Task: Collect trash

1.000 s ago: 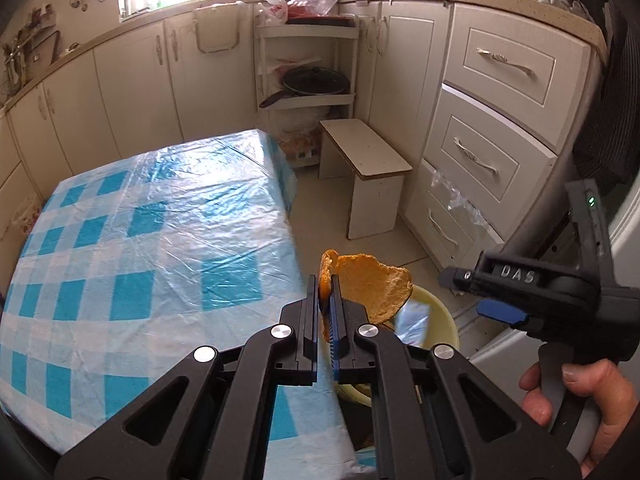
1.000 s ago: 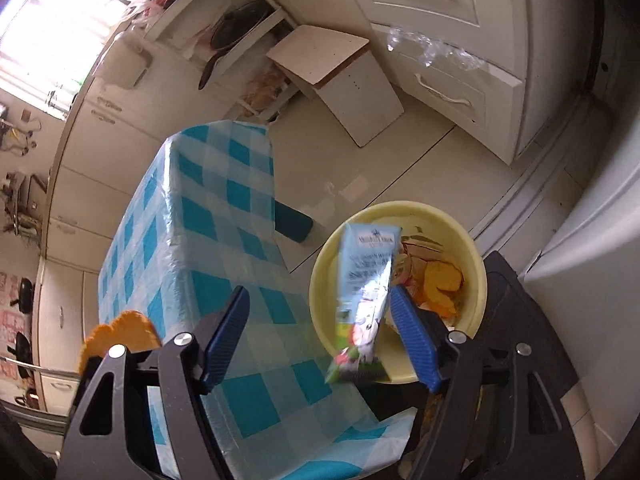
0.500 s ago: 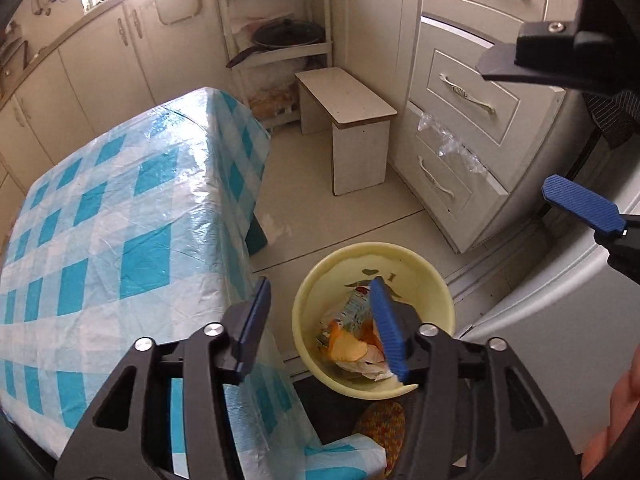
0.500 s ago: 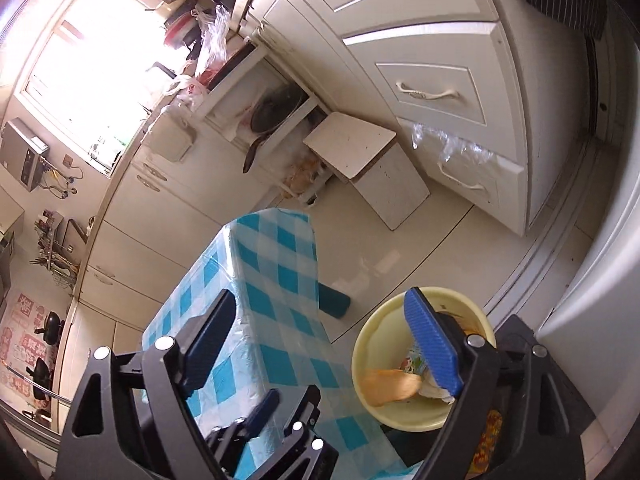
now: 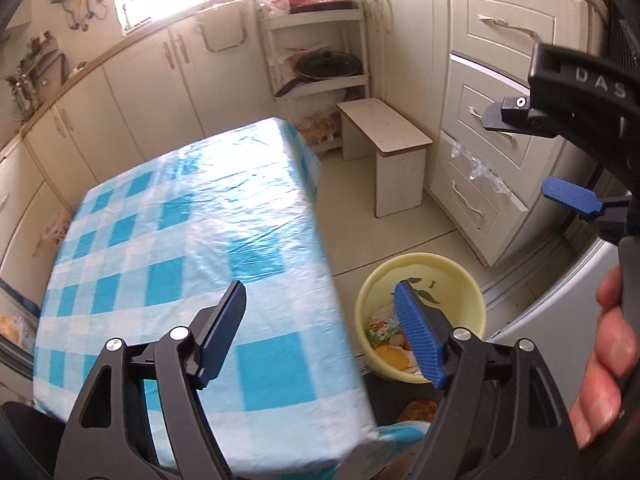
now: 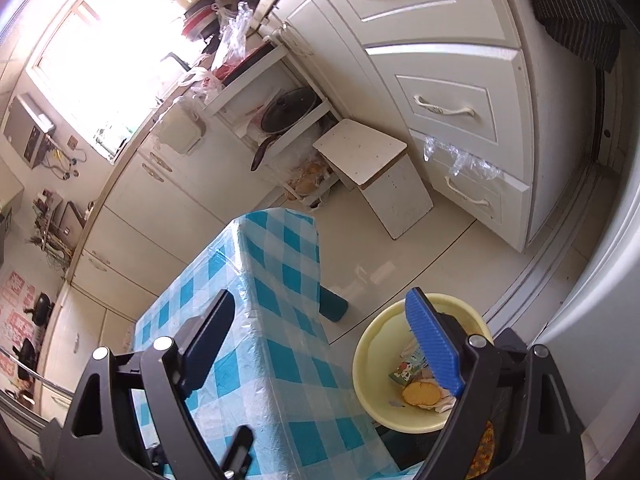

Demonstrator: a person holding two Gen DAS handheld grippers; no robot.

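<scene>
Your left gripper (image 5: 320,328) is opening with nothing between its jaws; your right gripper (image 6: 324,344) gapes empty. Scraps (image 6: 420,390) in the yellow bin (image 6: 372,360) look light and crushable, so pinch their edges gently.

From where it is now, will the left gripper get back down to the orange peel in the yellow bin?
Probably yes: the left gripper, jaws opening and empty, sits above the uncovered yellow bin; the orange peel lies exposed on top.
</scene>
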